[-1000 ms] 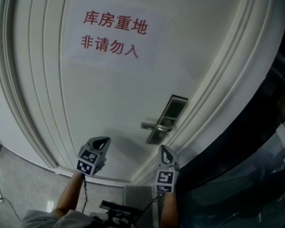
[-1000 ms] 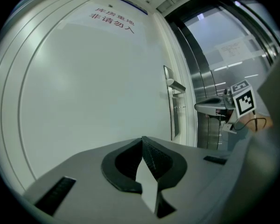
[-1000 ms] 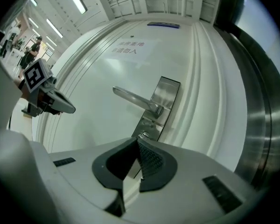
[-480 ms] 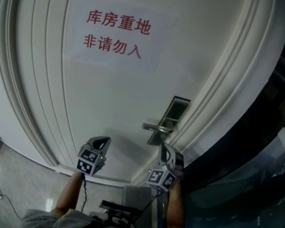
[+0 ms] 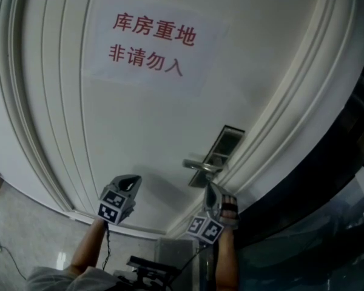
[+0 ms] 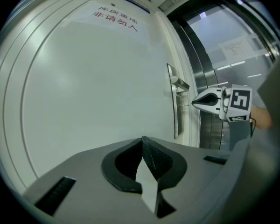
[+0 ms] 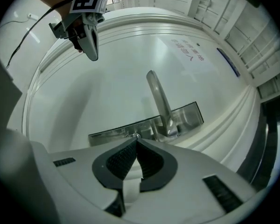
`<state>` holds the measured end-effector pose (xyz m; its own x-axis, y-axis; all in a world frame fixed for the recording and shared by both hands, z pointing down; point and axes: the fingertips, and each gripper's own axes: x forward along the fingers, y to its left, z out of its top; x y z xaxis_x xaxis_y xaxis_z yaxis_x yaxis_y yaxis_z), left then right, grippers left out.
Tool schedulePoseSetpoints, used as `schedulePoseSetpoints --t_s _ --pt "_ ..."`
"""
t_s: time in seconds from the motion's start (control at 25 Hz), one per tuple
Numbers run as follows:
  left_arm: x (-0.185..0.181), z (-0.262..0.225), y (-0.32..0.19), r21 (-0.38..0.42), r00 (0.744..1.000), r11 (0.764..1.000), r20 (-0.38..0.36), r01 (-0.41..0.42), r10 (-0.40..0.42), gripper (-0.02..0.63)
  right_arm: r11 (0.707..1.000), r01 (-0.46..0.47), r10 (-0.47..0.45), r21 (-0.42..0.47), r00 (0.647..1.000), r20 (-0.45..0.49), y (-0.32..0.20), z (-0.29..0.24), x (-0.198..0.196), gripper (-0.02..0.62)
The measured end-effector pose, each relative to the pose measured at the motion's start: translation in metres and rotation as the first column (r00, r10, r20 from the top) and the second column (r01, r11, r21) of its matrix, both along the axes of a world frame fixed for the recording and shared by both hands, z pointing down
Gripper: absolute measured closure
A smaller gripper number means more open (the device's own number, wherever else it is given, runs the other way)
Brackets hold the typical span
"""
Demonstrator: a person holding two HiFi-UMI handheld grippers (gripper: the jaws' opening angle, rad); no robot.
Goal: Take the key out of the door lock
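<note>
Two hand-held grippers point up at a white door (image 5: 139, 129). The left gripper (image 5: 132, 179) hangs well to the left of the right gripper (image 5: 210, 188), apart from the door hardware, with its marker cube facing the camera. The right gripper's tip sits at the lower end of the metal lock plate (image 5: 227, 141), just under the lever handle (image 5: 200, 164), and its marker cube is tilted to the left. Whether the tip touches cannot be told. A paper sign (image 5: 148, 47) with red characters is far above both grippers. A dark glass panel (image 5: 327, 223) is to the right of the right gripper. A forearm (image 5: 88, 250) is below the left gripper.
</note>
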<state>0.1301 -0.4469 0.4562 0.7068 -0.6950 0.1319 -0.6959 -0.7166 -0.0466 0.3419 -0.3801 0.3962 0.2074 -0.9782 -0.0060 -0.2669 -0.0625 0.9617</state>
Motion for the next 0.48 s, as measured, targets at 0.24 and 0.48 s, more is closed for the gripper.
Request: schedulePoseSetpoints --t_s 0.24,0.48 --pt "0.0001 0.0001 -0.0026 -0.004 1.0 1.0 -0.005 -0.002 0.002 0.601 1.0 0.004 -0.004 -0.001 1.0 0.003 -0.0016 0.0 -0.0009 0.581" --pt "-0.0011 0.0007 -0.0056 -0.007 1.0 1.0 -0.005 -0.003 0.003 0.601 0.999 0.011 -0.01 -0.032 1.0 0.01 -0.0043 0.004 -0.0025 0.518"
